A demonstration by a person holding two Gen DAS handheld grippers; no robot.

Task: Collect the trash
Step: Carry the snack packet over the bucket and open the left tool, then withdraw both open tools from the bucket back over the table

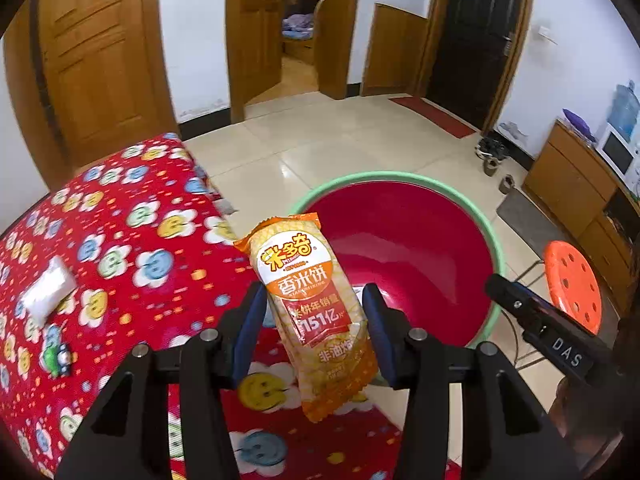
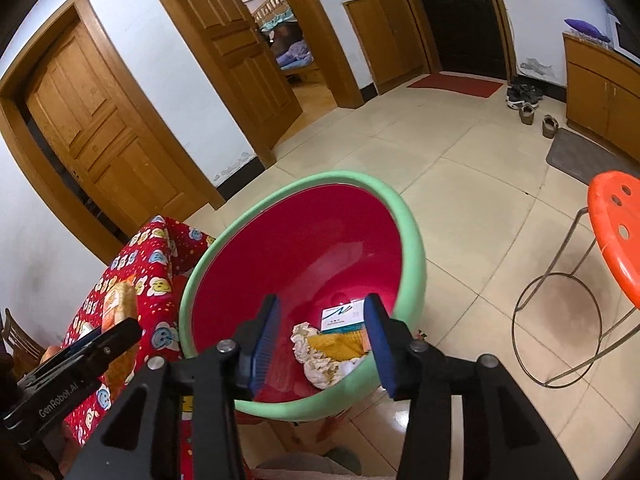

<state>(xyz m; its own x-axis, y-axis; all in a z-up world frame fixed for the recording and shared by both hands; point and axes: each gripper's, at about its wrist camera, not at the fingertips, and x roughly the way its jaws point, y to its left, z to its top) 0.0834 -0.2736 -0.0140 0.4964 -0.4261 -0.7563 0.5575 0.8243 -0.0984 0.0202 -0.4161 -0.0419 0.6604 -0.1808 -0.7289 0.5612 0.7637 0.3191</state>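
My left gripper (image 1: 316, 308) is shut on an orange rice-cracker packet (image 1: 310, 304) and holds it upright above the table's right edge, beside the basin. The basin (image 1: 404, 184) is red inside with a green rim; it also shows in the right wrist view (image 2: 416, 248). My right gripper (image 2: 322, 320) is open and empty over the basin. Inside lie a crumpled tissue (image 2: 320, 360), a yellow wrapper (image 2: 336, 346) and a small white-and-blue box (image 2: 340, 314). A white packet (image 1: 48, 292) and a small green item (image 1: 56, 354) lie on the red flowered tablecloth (image 1: 132, 248).
An orange stool (image 2: 616, 228) with a wire frame stands right of the basin; it also shows in the left wrist view (image 1: 572, 284). Tiled floor (image 2: 460, 184) lies beyond, with wooden doors, a wooden cabinet (image 1: 572, 184), shoes (image 2: 524, 96) and mats.
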